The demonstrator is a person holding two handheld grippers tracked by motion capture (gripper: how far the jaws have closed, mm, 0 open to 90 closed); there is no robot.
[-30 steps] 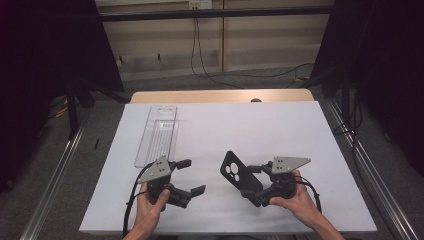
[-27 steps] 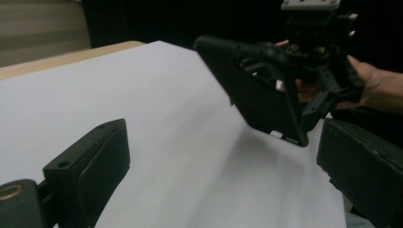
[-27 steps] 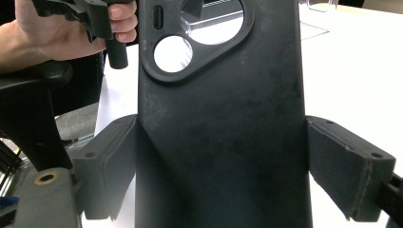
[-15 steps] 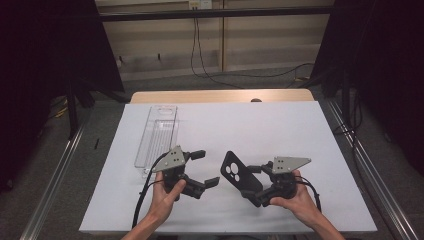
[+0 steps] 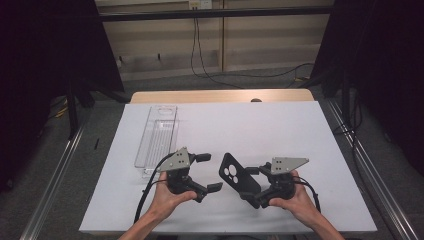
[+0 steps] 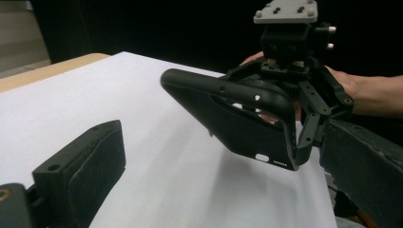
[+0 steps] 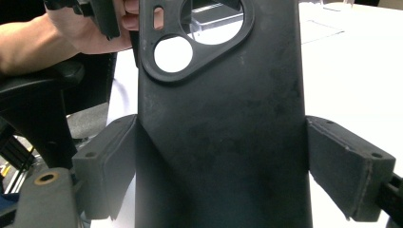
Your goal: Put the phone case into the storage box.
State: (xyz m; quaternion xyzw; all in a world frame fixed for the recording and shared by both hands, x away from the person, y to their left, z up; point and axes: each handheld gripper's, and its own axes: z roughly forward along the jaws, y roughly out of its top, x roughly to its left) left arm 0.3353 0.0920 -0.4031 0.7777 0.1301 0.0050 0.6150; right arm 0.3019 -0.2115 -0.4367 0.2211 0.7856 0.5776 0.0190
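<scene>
Holding the phone case clamped in your right gripper, you are bringing the wide-open, empty left gripper toward its free end.

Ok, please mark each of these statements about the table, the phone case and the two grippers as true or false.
1. The right gripper holds the black phone case between its fingers. True.
2. The phone case lies flat on the white table. False: it is held tilted above the table.
3. The left gripper is open and holds nothing. True.
4. The clear plastic tray lies to the right of the right gripper. False: in the high view it lies on the left part of the table, beyond the left gripper.
5. The phone case has a camera cutout with round holes. True.
</scene>
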